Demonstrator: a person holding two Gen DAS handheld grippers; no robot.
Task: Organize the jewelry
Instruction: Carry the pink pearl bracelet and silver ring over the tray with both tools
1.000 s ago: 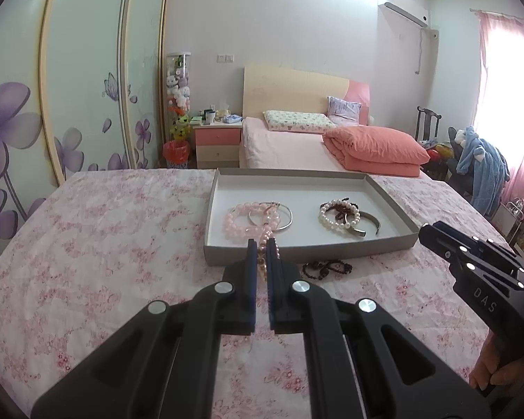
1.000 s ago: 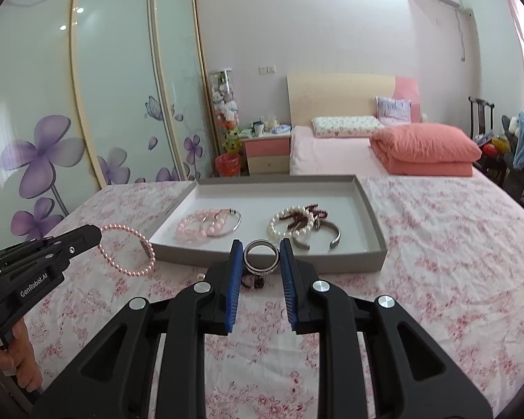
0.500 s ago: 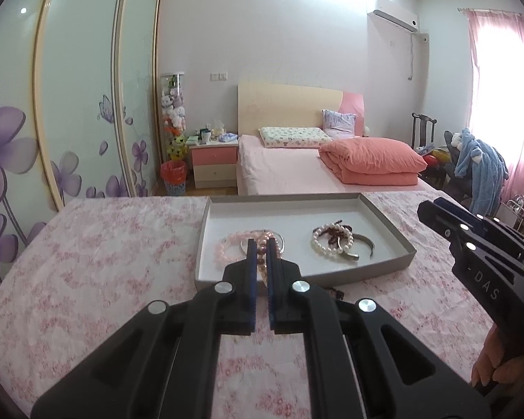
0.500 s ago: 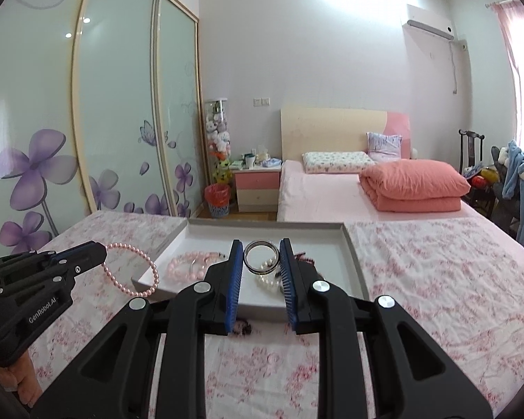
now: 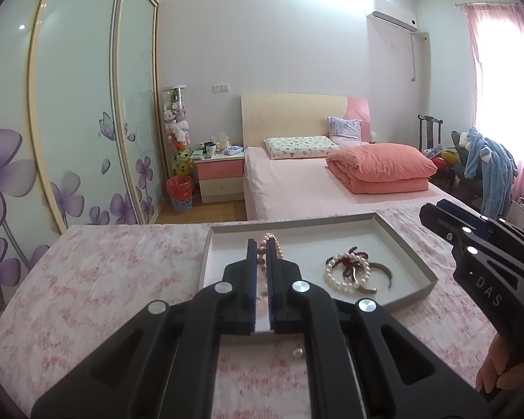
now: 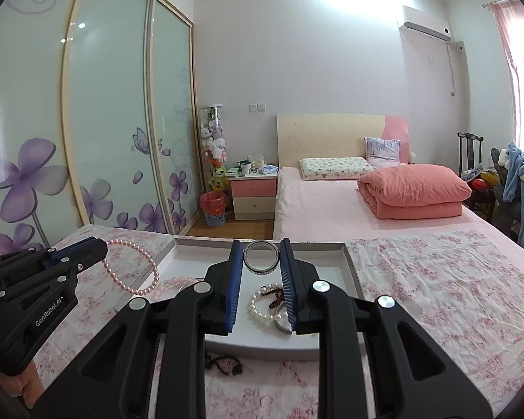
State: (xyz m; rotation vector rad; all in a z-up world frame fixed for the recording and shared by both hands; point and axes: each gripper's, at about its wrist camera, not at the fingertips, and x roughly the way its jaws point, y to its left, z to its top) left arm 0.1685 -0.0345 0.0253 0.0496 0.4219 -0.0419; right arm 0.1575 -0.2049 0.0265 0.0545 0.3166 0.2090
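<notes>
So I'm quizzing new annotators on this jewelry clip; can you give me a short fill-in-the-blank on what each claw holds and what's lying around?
1. The right claw is shut on a round ____ bangle.
2. The left claw grips a strand of ____ pearl beads.
3. A white pearl bracelet lies inside the shallow grey ____.
4. A dark beaded bracelet lies on the floral ____, in front of the tray.

Missing words: silver; pink; tray; cloth
</notes>
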